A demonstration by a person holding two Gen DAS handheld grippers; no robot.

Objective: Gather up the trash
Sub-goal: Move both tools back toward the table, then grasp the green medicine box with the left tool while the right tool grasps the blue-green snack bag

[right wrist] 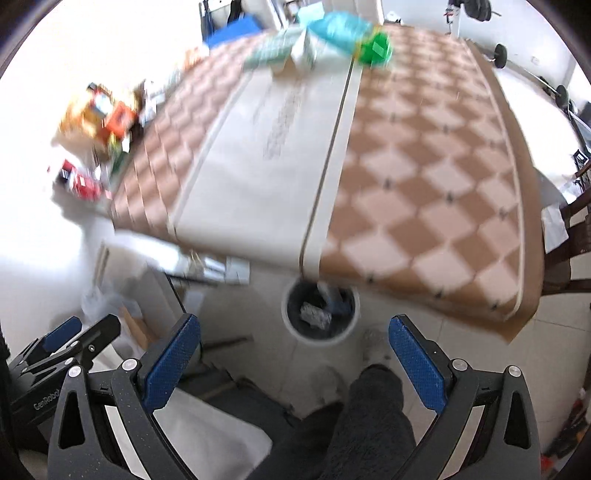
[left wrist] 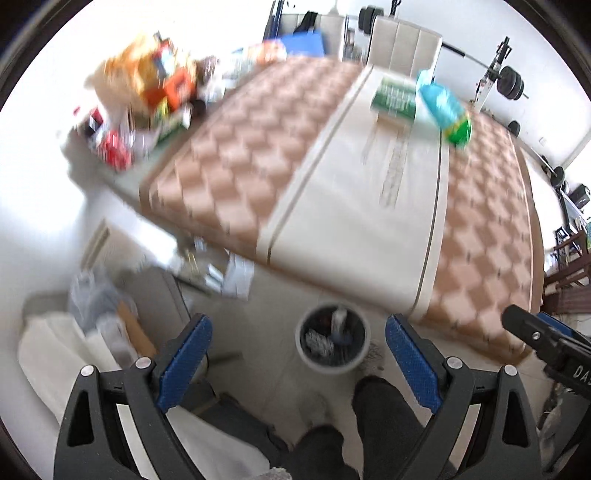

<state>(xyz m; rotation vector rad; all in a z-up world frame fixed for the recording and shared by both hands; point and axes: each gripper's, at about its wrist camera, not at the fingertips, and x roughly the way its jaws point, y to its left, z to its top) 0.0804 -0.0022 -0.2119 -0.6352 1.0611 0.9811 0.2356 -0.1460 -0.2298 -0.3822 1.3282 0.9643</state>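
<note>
**Both grippers empty above the bin, trash waiting at the far end of the table**

Left wrist view: the left gripper (left wrist: 298, 354) points steeply down, its blue pads spread wide with nothing between them. Seen through the gap, on the tiled floor, stands the white waste bin (left wrist: 331, 339), already holding some crumpled scraps. Beyond it the checkered table (left wrist: 243, 162) stretches away. What is left to collect lies at its far end, well apart from the jaws: a blue-green packet (left wrist: 445, 107) lying aslant, its long axis running from upper left to lower right, just beside a green-printed carton (left wrist: 395, 98). A heap of mixed packaging (left wrist: 147, 99) sits off the table's far left corner; blur hides what each piece is. The right gripper (left wrist: 546, 343) shows at the right edge of this view, too little of it to tell its opening. The person's dark trouser legs (left wrist: 384, 413) fill the bottom.

Right wrist view: the right gripper (right wrist: 295, 354) also has its pads wide apart and empty, with the bin (right wrist: 320, 312) seen between them, partly tucked under the table's near edge. The blue-green packet (right wrist: 347, 33) and the carton (right wrist: 273, 50) lie straight ahead at the top, near the pale centre strip of the table (right wrist: 424, 184). The left gripper (right wrist: 70, 339) appears at the lower left.

My judgement: the packet lies slightly right of the table's middle, so the right hand is likely a little nearer. Either hand must travel forward across the whole table, and the jaws should close across the packet's short side.
</note>
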